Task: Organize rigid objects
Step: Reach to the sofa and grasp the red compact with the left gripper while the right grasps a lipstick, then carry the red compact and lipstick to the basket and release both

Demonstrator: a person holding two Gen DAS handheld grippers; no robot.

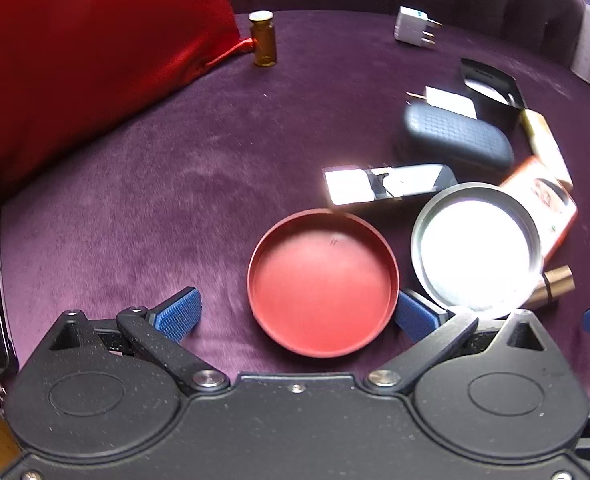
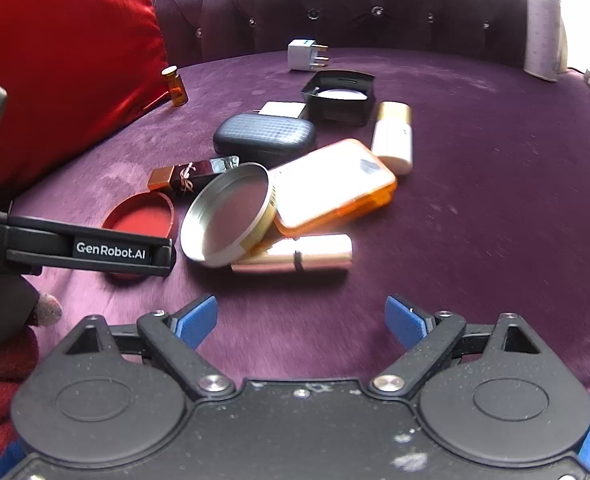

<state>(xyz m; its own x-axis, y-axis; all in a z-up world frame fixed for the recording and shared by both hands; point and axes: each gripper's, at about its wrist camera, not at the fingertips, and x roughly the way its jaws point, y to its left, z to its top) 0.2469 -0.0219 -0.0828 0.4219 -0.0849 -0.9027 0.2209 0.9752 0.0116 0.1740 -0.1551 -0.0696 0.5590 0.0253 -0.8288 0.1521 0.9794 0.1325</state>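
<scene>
A red round tin lid [image 1: 322,283] lies open side up on the purple velvet seat [image 1: 175,184], between the fingers of my left gripper [image 1: 295,316], which is open. A silver round tin [image 1: 477,250] leans tilted to its right, against an orange box [image 2: 335,188] and a rose-gold tube [image 2: 295,255]. My right gripper [image 2: 301,322] is open and empty, short of the pile. The red lid [image 2: 143,216] and silver tin [image 2: 229,220] also show in the right wrist view, with the left gripper's arm [image 2: 95,250] over the lid.
A dark textured case [image 2: 265,138], black perfume box [image 2: 193,178], white tube [image 2: 393,138], black open box [image 2: 341,96], white plug adapters [image 2: 307,54] and an amber vial [image 2: 175,87] lie about. A red cushion [image 2: 63,60] stands at left. A tufted backrest [image 2: 355,12] lies behind.
</scene>
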